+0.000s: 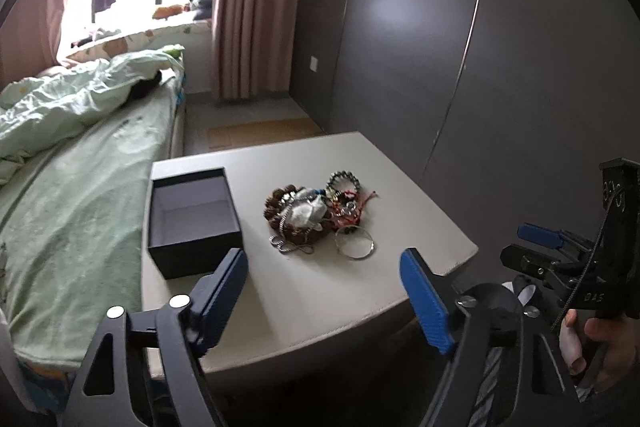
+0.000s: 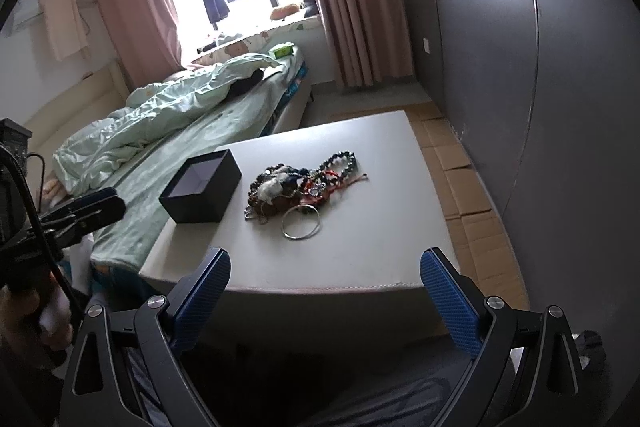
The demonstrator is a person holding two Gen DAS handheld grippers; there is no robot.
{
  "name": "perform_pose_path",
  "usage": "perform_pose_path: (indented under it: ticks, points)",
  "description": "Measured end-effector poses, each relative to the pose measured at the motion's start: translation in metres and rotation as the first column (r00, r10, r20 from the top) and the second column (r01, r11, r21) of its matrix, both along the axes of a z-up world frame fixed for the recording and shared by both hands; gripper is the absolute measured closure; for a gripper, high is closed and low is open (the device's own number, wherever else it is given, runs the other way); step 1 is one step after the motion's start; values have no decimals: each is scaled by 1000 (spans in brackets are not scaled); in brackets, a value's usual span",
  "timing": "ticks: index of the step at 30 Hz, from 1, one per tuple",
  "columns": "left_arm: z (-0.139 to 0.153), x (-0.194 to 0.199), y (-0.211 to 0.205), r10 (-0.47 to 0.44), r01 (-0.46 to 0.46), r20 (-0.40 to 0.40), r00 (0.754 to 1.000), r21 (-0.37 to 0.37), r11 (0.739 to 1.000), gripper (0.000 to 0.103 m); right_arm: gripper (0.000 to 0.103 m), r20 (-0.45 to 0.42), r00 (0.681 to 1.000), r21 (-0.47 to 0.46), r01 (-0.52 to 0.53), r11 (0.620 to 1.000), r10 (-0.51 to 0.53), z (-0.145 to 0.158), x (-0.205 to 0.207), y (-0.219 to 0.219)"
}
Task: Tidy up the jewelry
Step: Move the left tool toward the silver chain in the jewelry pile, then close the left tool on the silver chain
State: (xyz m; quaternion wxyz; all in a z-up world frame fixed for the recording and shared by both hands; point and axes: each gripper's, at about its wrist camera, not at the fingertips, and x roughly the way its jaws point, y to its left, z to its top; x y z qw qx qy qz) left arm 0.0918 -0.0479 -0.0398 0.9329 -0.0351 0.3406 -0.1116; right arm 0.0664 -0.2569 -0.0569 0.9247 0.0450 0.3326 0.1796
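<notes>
A tangled pile of jewelry (image 1: 316,213), with bead bracelets, chains and a red cord, lies mid-table; it also shows in the right wrist view (image 2: 298,187). A silver bangle (image 1: 355,245) lies at its near edge, also seen from the right (image 2: 301,223). An open, empty black box (image 1: 194,223) stands to the pile's left, also in the right wrist view (image 2: 202,187). My left gripper (image 1: 324,291) is open and empty above the table's near edge. My right gripper (image 2: 324,291) is open and empty, short of the near edge.
The pale table (image 1: 360,167) stands beside a bed with green bedding (image 1: 80,187) on its left and a dark grey wardrobe wall (image 2: 540,67) on its right. Flattened cardboard (image 2: 472,187) covers the floor by the wardrobe. Pink curtains and a window lie beyond.
</notes>
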Motion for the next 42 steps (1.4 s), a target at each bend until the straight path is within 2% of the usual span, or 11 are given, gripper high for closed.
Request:
perform_pose_path:
  ticks: [6,8,10,23,33,36,42]
  points:
    - [-23,28,-9,-22,23,-66,998,10,1000,38,8,-45,999,24,7,1000,-6,-17,17,-11]
    - [-32,37,-12,-24,26,-89,996,16,1000,44,13,-64,998,26,4,1000,-3,-24,23,-12]
    - [-40,47,-13,-27,30,-114,993,21,999,46,13,-84,996,29,3,1000,0,-29,31,-13]
    - [-83,103,-14,-17,34,-218,976,75,997,47,14,-162,987,34,0,999,5,-53,63,-15]
    - [-103,132,-16,6,40,-263,965,172,984,47,14,-199,980,35,-5,999,11,-63,76,-13]
    - [-110,139,-15,4,47,-284,959,174,984,48,14,-203,979,35,-7,999,14,-65,79,-11]
    - [-113,145,-18,-13,58,-252,968,174,983,49,14,-220,975,36,-5,999,12,-70,81,-12]
